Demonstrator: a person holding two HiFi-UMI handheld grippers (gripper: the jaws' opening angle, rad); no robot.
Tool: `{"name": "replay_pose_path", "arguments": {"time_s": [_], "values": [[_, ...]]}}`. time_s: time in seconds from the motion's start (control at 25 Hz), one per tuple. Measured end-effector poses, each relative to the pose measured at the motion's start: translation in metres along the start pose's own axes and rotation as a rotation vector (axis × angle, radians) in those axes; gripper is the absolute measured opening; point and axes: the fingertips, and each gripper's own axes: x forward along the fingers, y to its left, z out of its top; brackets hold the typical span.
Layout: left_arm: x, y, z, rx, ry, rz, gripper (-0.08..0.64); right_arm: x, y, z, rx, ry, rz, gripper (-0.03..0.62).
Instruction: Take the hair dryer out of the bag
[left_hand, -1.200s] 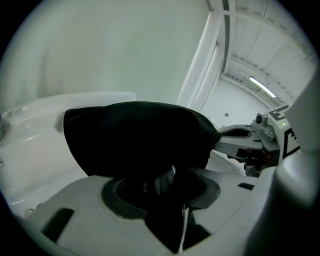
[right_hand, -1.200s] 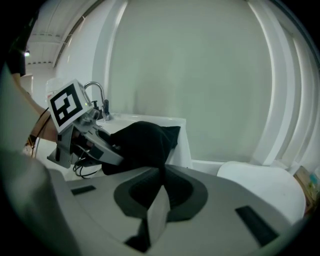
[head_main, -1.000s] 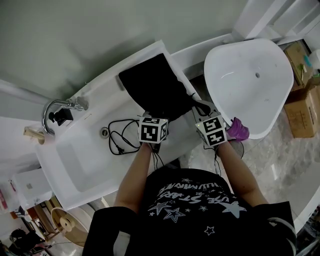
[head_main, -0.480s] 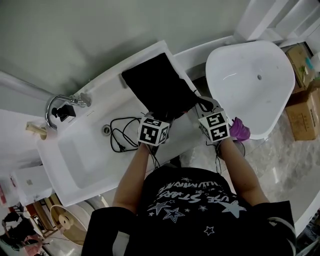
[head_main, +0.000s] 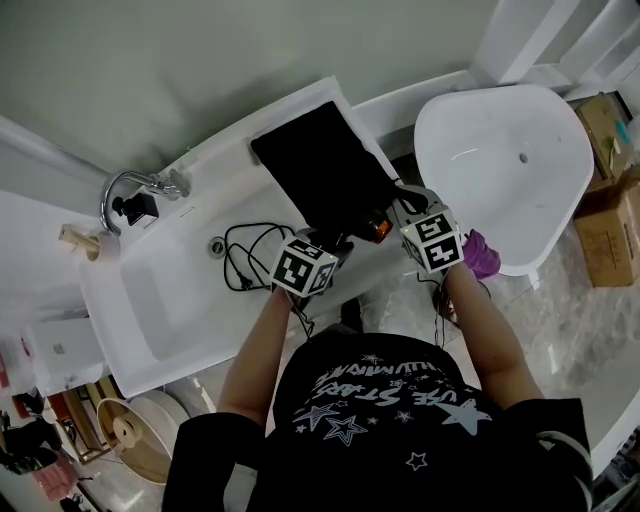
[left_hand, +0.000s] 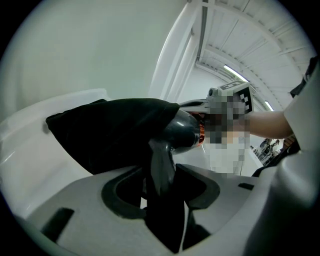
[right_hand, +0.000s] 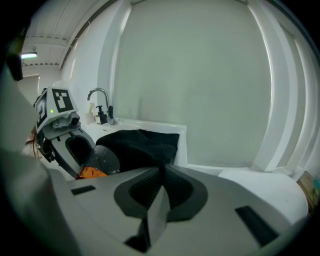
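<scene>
**A:** Two grippers at the near end of the black bag (head_main: 320, 175), going by the head view?

**B:** Yes. The bag lies flat on the white counter (head_main: 215, 160) beside the sink (head_main: 160, 295). The hair dryer (head_main: 375, 229) pokes out of the bag's near mouth, a dark head with an orange back end. The left gripper (head_main: 332, 245) sits at the dryer, and the right gripper (head_main: 403, 203) is at the bag's edge just beside it. A black cable (head_main: 245, 262) lies looped in the sink.

**A:** And the left gripper view?

**B:** Its jaws stand partway apart, clamped on the dryer's grey handle. The back of the head is clear of the cloth, but the front of the dryer is covered by the bag.

**A:** The right gripper view?

**B:** Jaws nearly together. Black cloth runs right down into them, so a fold of the bag's edge looks pinched, though the jaws' own bulk hides the contact itself. The dryer's head and orange end show to the left, next to the left gripper
</scene>
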Motion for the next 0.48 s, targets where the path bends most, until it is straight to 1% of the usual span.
{"name": "replay_pose_path", "arguments": {"time_s": [0.16,0.36,0.48], "values": [[-0.006,-0.012,-0.007,0.014,0.012,-0.033,0.196,-0.001,0.006,0.001,0.003,0.001,0.028,0.020],[-0.015,-0.033,-0.014,0.075,0.045,-0.092,0.196,0.001,0.010,0.002,-0.010,0.006,0.058,0.020],[-0.019,-0.045,-0.018,0.089,0.054,-0.114,0.196,0.000,0.009,0.002,-0.025,0.008,0.066,0.020]]}}
